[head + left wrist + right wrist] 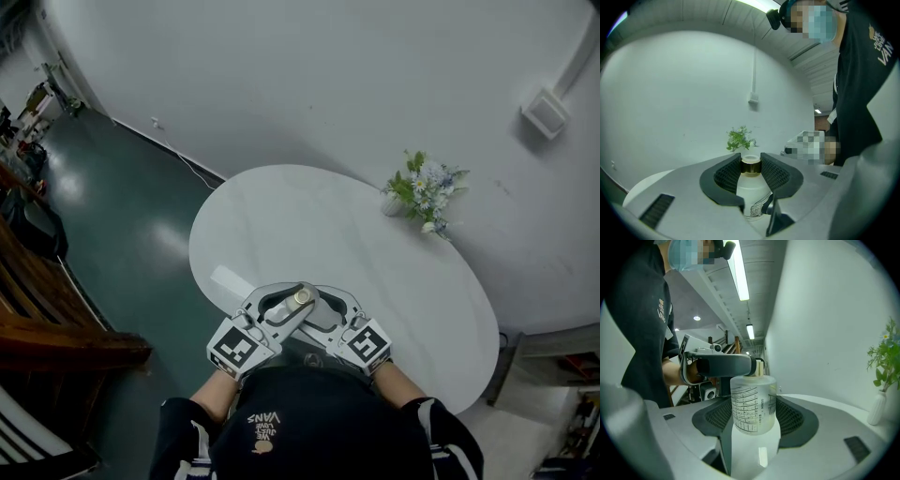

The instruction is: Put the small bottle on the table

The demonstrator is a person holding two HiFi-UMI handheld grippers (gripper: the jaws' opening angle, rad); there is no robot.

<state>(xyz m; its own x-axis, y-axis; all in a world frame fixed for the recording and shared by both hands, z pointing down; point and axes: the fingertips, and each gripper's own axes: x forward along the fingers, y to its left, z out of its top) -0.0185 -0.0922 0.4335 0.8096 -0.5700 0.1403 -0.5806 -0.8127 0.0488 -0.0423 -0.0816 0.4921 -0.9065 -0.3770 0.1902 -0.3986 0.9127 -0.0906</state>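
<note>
A small frosted bottle [302, 297] with a gold band at its neck and printed scale marks hangs over the near edge of the round white table [281, 216]. Both grippers meet on it, crossed in front of the person. My left gripper [305, 300] is shut on the neck: in the left gripper view the ribbed pads [726, 176] flank the gold band of the bottle [751, 187]. My right gripper [753, 416] is shut on the bottle's body [753, 404], with the left gripper's jaw visible across the top. The bottle's base is hidden.
A small vase of flowers [422, 192] stands at the table's far right edge, close to the white wall. A wall box [544, 112] hangs above it. Dark wooden furniture [37, 309] lines the left, across green floor [122, 206].
</note>
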